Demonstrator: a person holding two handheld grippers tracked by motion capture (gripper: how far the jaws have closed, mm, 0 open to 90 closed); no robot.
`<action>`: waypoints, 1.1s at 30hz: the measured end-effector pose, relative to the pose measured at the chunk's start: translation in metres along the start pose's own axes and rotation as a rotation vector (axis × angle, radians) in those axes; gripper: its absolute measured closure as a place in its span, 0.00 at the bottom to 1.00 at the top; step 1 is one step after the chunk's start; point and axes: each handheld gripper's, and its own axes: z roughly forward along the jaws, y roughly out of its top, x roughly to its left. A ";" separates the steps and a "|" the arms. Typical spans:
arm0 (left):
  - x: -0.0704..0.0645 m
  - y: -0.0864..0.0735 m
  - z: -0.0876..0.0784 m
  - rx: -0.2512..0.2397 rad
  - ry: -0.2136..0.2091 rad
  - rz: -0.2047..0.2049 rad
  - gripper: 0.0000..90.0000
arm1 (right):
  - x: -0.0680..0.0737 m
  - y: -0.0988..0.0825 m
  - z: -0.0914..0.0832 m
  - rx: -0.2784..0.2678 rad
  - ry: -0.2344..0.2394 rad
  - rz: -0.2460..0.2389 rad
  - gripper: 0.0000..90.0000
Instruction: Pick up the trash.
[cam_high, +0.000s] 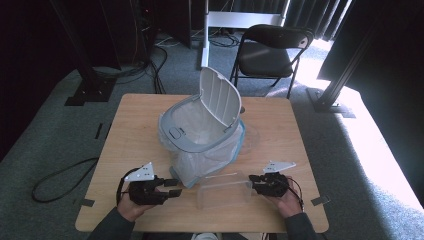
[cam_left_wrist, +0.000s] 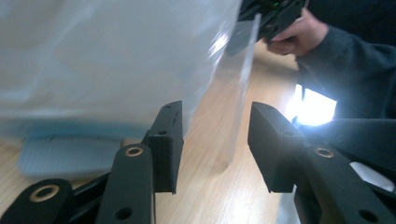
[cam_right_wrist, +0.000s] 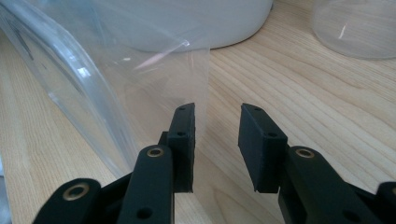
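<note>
A grey and white waste bin (cam_high: 186, 135) with a clear liner stands mid-table, its lid (cam_high: 220, 97) tipped up. In front of it a clear plastic bag (cam_high: 222, 190) stands on edge between my two grippers. My left gripper (cam_high: 175, 186) is open at the bag's left end. In the left gripper view the bag's edge (cam_left_wrist: 243, 93) rises between the left gripper's (cam_left_wrist: 215, 140) spread jaws without touching them. My right gripper (cam_high: 252, 182) is at the bag's right end. In the right gripper view the film (cam_right_wrist: 140, 84) passes between the right gripper's (cam_right_wrist: 217, 135) jaws, with a gap showing.
The wooden table (cam_high: 135, 130) has bare board left and right of the bin. A clear round object (cam_right_wrist: 355, 28) lies beside the bin's base (cam_right_wrist: 187, 23). A black folding chair (cam_high: 270, 50) and cables are on the carpet beyond the table.
</note>
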 end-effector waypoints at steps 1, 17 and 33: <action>-0.001 0.003 0.001 0.002 -0.009 0.008 0.63 | 0.000 0.000 0.000 0.001 0.000 0.001 0.73; -0.013 0.022 0.037 0.082 -0.072 0.080 0.74 | 0.007 0.003 0.001 -0.004 0.013 -0.019 0.73; -0.018 0.022 0.045 0.134 -0.026 0.131 0.89 | 0.010 0.004 0.004 -0.001 0.022 -0.026 0.73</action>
